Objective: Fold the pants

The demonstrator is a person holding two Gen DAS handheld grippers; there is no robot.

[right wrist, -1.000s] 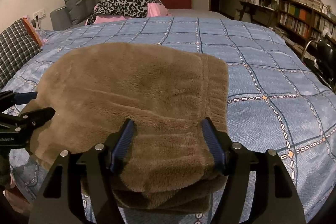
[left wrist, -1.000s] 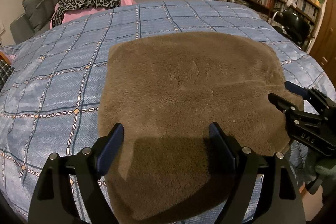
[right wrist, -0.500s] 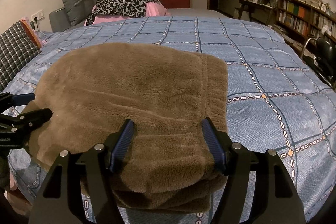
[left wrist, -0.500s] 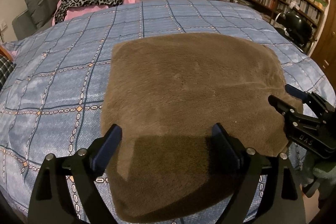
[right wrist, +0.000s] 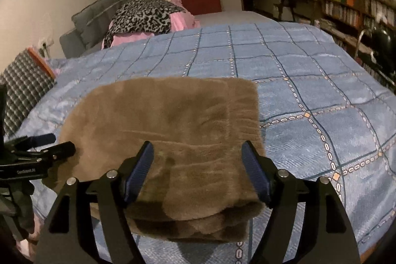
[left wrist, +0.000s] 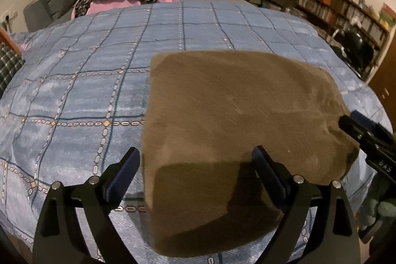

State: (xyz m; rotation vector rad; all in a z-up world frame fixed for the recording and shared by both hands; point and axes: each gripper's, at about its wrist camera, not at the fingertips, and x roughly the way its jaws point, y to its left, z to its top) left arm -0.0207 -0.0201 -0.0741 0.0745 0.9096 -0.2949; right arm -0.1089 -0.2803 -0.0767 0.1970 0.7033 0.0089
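Pants [left wrist: 237, 120] of brown plush fleece lay folded into a thick, roughly square pad on the near part of the bed.

Their pile was soft and matted, with rounded corners, and the right wrist view showed stacked layers at the near edge and a ribbed band running along the right side [right wrist: 245, 115]. They rested on a blue quilted bedspread [left wrist: 81, 95] crossed by a grid of dark lines and pale chain-link motifs. The left gripper [left wrist: 196, 165] hovered above the pad's near left corner, its blue-padded fingers spread wide and holding nothing. The right gripper [right wrist: 198, 160] hung over the near right end, jaws likewise parted and empty. A leopard-print cloth [right wrist: 146, 16] over pink fabric lay heaped at the bed's far side.
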